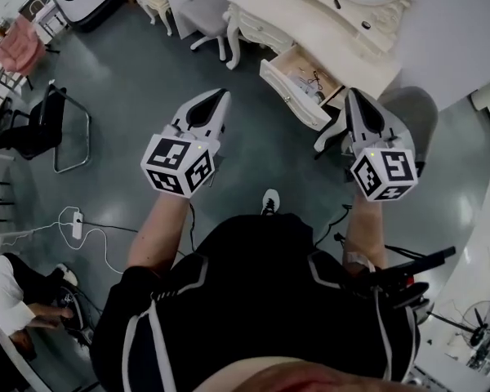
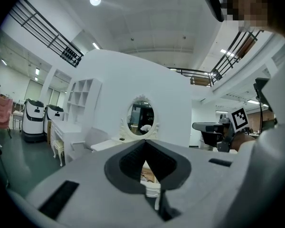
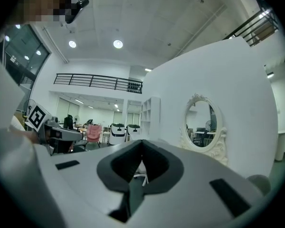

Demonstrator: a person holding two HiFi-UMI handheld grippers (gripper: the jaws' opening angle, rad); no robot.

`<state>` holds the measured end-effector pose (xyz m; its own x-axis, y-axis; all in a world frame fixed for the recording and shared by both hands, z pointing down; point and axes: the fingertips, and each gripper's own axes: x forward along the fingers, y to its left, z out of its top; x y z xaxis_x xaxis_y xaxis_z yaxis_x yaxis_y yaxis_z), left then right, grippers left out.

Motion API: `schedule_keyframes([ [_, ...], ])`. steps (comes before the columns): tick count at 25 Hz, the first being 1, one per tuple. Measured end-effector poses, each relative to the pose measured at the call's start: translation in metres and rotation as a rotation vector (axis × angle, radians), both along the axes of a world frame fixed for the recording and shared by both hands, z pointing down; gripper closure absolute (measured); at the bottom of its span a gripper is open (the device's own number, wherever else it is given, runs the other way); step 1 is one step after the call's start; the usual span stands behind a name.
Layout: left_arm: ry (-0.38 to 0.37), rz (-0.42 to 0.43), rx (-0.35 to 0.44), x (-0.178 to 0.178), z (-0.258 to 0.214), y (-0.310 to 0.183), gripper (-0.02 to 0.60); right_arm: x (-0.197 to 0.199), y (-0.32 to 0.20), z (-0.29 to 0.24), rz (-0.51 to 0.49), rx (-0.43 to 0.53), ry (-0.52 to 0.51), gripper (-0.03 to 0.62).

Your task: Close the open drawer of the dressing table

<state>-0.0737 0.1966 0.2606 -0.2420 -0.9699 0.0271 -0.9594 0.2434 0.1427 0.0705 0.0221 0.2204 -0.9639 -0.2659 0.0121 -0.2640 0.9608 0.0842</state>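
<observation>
The cream dressing table [image 1: 327,35] stands at the top of the head view, and its drawer [image 1: 298,84] is pulled out with small items inside. My left gripper [image 1: 222,95] is held in the air left of the drawer, apart from it, jaws shut and empty. My right gripper [image 1: 352,94] hovers just right of the drawer's near corner, also shut on nothing. In the left gripper view the shut gripper [image 2: 145,142] points at the table's oval mirror [image 2: 141,118], with the open drawer [image 2: 151,188] seen through the jaw gap. The right gripper [image 3: 142,141] has the mirror [image 3: 202,122] on its right.
A white chair [image 1: 206,11] stands left of the dressing table, and a grey round stool [image 1: 416,113] lies beneath my right gripper. A black chair [image 1: 41,125], a power strip with cable [image 1: 76,223] and a seated person [image 1: 16,296] are on the left.
</observation>
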Motion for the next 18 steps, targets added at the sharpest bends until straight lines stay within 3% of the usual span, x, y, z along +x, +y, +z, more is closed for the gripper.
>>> schedule_keyframes([
  [9, 0.008, 0.017, -0.023, -0.036, 0.002, -0.109, 0.578, -0.029, -0.094, 0.01, 0.002, -0.021, 0.024, 0.591],
  [13, 0.038, 0.066, 0.002, -0.038, 0.003, -0.155, 0.578, -0.03, -0.13, 0.014, 0.001, -0.041, 0.032, 0.591],
  [18, 0.012, 0.102, -0.026, -0.034, 0.012, -0.213, 0.578, -0.024, -0.173, 0.02, 0.015, -0.021, 0.027, 0.59],
])
